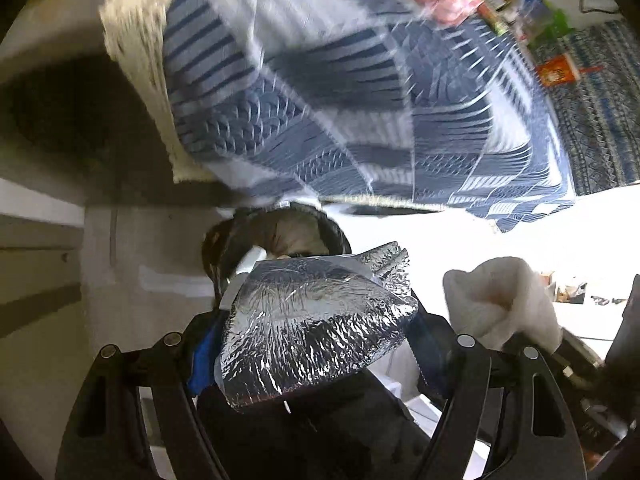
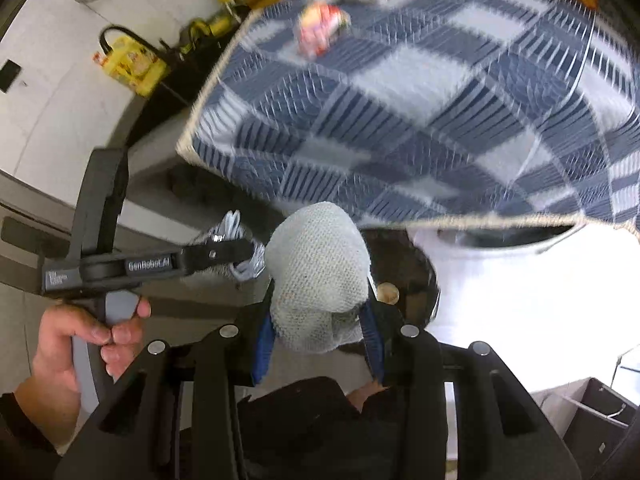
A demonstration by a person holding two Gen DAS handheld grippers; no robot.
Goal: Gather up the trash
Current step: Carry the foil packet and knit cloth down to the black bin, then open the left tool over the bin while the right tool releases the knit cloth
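Observation:
My left gripper (image 1: 316, 344) is shut on a crumpled silver foil wrapper (image 1: 312, 304), which spans the gap between its blue pads (image 1: 200, 360). Just beyond the foil sits a round dark-rimmed bin (image 1: 332, 232). My right gripper (image 2: 320, 340) is shut on a white knobbly paper wad (image 2: 316, 264), also seen in the left wrist view as a white wad (image 1: 500, 300). The bin's dark opening (image 2: 404, 264) lies right behind the wad. In the right wrist view a hand (image 2: 80, 340) holds the left gripper (image 2: 224, 252), with foil at its tip.
A table under a blue-and-white checked cloth (image 2: 400, 100) overhangs the bin. A red-and-white wrapper (image 2: 320, 28) and other litter lie on the cloth. A yellow bag (image 2: 128, 64) stands on the floor at left, a dark box (image 2: 600, 412) at lower right.

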